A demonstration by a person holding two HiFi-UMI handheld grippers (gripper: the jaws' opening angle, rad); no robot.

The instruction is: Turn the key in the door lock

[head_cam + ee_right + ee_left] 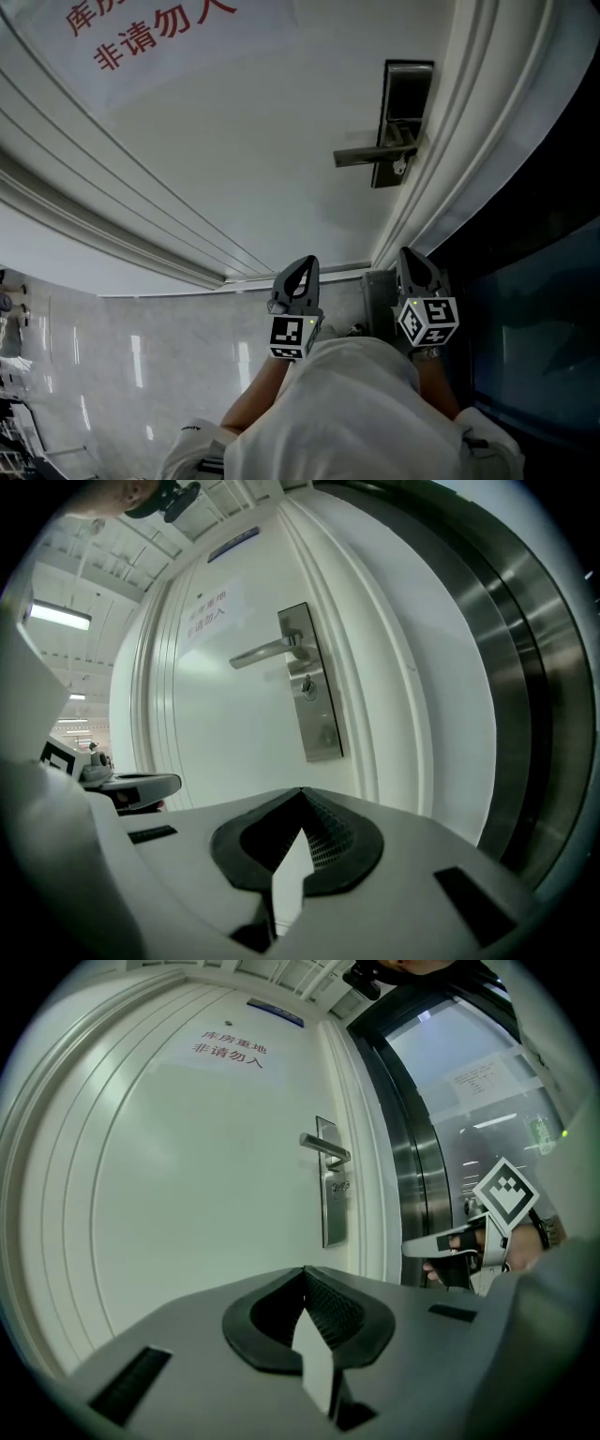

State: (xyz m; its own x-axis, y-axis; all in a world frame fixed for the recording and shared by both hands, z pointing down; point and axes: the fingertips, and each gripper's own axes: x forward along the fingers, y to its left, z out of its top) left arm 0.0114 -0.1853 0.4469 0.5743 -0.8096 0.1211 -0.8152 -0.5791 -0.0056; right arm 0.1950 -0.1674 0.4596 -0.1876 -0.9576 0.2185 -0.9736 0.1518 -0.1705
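A white door (234, 159) carries a steel lock plate (405, 103) with a lever handle (367, 156) and a small key (400, 170) below the handle. Both grippers are held short of the door, well apart from the lock. My left gripper (305, 265) is shut with nothing in it, its tips meeting in the left gripper view (303, 1271). My right gripper (409, 255) is likewise shut and empty (301, 792). The right gripper view faces the handle (267, 652) and key (307, 688). From the left gripper view the lock plate (333, 1199) looks farther off.
A notice in red characters (150, 33) is stuck on the door. The moulded door frame (450, 187) runs beside the lock, with a dark metal and glass panel (534, 319) past it. The person's white garment (356, 422) fills the lower head view.
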